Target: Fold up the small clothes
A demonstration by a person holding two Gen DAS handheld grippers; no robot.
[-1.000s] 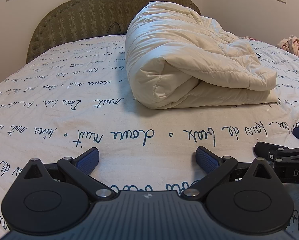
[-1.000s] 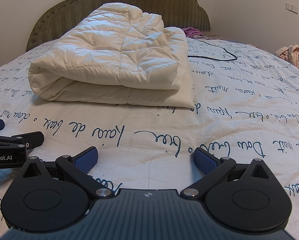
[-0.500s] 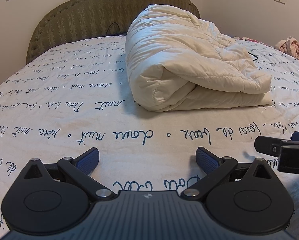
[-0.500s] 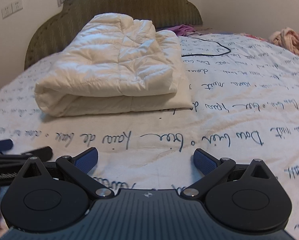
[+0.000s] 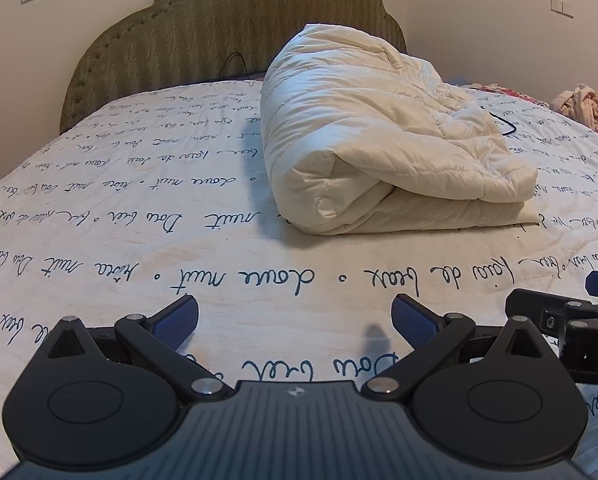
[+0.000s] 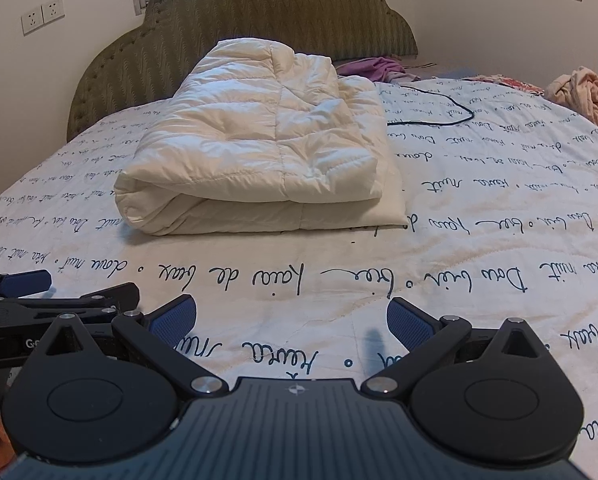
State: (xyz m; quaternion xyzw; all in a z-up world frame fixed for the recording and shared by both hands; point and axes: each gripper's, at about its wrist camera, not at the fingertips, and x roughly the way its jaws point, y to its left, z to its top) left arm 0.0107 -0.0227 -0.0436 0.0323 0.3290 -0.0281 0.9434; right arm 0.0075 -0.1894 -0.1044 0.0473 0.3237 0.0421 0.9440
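My left tongs [image 5: 295,316] sat at the bottom centre of the left wrist view, spread wide with nothing between the blue pads [image 5: 177,316], low over the bed sheet [image 5: 119,208] printed with dark cursive script. My right tongs [image 6: 291,316] filled the bottom centre of the right wrist view in the same way, wide apart and empty. Each pair showed at the edge of the other's view: the right ones at the lower right of the left wrist frame, the left ones at the lower left of the right wrist frame, so the two were close side by side.

The folded cream puffer garment [image 5: 379,152] lay on the sheet in the middle of both frames, well beyond my tongs and untouched, its rounded fold towards the left and its flatter layered edge towards the right. A black cable [image 6: 439,112] curled on the sheet in the upper right, just past the garment. A pink heap of clothes [image 6: 583,92] rested at the far right edge, and a purple cloth [image 6: 375,68] lay near the green padded headboard [image 6: 259,12] at the top.
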